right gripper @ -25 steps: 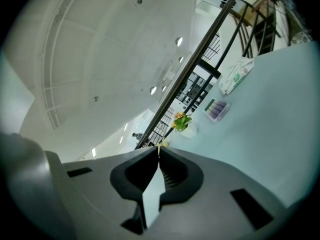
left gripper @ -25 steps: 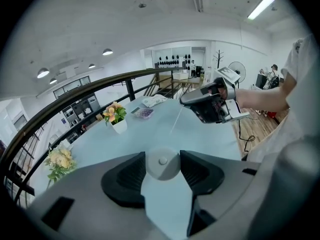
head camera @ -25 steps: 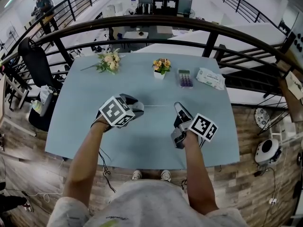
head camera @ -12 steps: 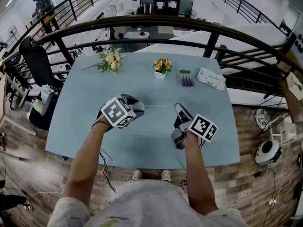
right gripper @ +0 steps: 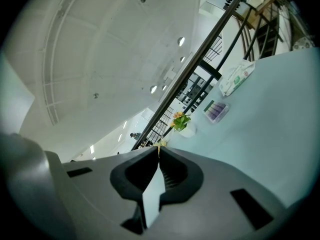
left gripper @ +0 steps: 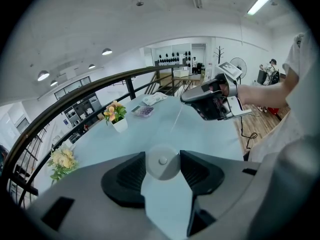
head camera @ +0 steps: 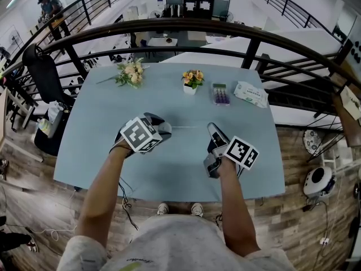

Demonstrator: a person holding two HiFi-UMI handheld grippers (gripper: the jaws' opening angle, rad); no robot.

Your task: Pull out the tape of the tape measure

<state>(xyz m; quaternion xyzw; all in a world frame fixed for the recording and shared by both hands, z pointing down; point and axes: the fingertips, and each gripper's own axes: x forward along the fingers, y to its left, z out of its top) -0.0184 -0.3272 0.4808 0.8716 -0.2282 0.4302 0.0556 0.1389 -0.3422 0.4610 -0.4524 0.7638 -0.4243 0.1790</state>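
Running left-right over table (head camera: 101, 134), tape (head camera: 189, 127) drawn straight.

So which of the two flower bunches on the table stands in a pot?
The orange bunch in the small white pot; the pale peach bouquet to its left lies flat on the light blue table.

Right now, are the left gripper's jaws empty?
No, the left gripper is closed on the round white tape measure.
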